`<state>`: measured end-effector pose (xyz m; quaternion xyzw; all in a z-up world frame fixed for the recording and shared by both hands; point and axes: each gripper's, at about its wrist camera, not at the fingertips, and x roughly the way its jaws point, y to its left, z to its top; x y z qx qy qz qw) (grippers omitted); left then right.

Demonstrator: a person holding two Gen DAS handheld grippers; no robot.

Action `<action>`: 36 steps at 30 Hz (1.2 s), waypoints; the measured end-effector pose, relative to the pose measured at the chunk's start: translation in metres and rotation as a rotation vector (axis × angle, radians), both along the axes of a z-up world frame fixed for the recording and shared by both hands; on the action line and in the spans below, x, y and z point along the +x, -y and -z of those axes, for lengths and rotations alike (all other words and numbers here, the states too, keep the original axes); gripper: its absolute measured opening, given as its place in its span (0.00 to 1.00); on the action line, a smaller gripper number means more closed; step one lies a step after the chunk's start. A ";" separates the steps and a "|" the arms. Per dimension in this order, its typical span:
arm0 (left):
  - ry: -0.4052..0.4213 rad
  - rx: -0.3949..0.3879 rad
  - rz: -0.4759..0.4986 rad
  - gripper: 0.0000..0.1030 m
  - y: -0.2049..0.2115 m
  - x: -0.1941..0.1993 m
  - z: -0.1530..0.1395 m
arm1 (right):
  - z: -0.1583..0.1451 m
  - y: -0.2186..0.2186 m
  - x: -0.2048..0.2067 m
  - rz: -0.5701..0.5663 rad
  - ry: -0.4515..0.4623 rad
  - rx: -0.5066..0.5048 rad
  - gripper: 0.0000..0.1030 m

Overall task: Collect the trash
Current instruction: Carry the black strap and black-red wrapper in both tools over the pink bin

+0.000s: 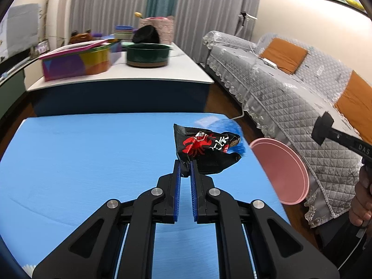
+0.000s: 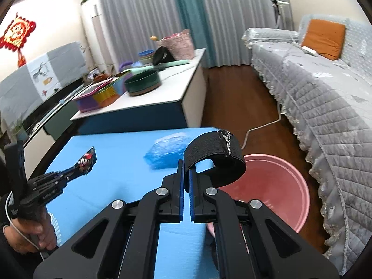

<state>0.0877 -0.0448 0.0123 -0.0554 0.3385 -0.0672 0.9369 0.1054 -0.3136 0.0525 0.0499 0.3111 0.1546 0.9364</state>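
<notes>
1. The left gripper (image 1: 185, 167) is clamped on a corner of a black snack wrapper (image 1: 205, 147), which it holds clear above the blue table (image 1: 81, 162) toward the table's far right corner. The wrapper carries a red crab picture and white characters; I cannot read the characters.
2. The right gripper (image 2: 186, 177) is clamped on one end of a black elastic band (image 2: 215, 160), a loop with a seam of pale, frayed stitching. The loop arches up and to the right, out over the right edge of the table and above the pink bin (image 2: 267, 181).
3. The pink bin stands on the wooden floor just beside the table's right edge, between the table and the sofa (image 2: 325, 97) with its grey quilted cover. Its mouth is open upward.
4. A crumpled blue plastic bag (image 2: 167, 151) lies on the table near the far right corner, beyond the band.
5. In the left wrist view the letters "DAS" show in white on the right gripper's body at the frame's right edge; the rest is cut off.
6. Both grippers point forward and downward over the table. In the right wrist view a hand (image 2: 30, 234) grasps the left gripper's handle, a white cable looping by the fingers.
7. Beyond the blue table, a white-topped counter (image 1: 186, 69) carries a dark green round tin (image 1: 148, 54) and a multicoloured box (image 1: 76, 64).
</notes>
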 end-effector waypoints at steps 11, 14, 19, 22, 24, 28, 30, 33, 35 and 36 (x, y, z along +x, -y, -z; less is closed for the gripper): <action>0.000 0.017 0.145 0.08 0.088 0.021 -0.002 | -0.005 0.064 0.007 0.141 0.025 0.055 0.04; 0.002 0.019 0.179 0.08 0.110 0.027 -0.002 | -0.004 0.080 0.012 0.182 0.024 0.056 0.04; -0.006 0.024 0.219 0.08 0.139 0.039 0.002 | 0.001 0.093 0.022 0.213 0.013 0.065 0.04; -0.013 0.027 0.238 0.08 0.153 0.048 0.006 | 0.003 0.099 0.029 0.217 0.009 0.062 0.04; -0.019 0.030 0.249 0.08 0.162 0.054 0.009 | 0.006 0.101 0.032 0.217 0.004 0.066 0.04; -0.036 0.030 0.263 0.08 0.174 0.065 0.017 | 0.015 0.106 0.041 0.220 -0.021 0.072 0.04; -0.044 0.032 0.269 0.08 0.180 0.070 0.021 | 0.016 0.106 0.044 0.219 -0.025 0.074 0.04; -0.051 0.035 0.279 0.08 0.188 0.074 0.025 | 0.019 0.105 0.048 0.216 -0.031 0.077 0.04; -0.055 0.039 0.286 0.08 0.192 0.078 0.028 | 0.020 0.104 0.050 0.215 -0.035 0.080 0.04; -0.058 0.042 0.288 0.08 0.195 0.079 0.029 | 0.021 0.104 0.051 0.214 -0.035 0.080 0.04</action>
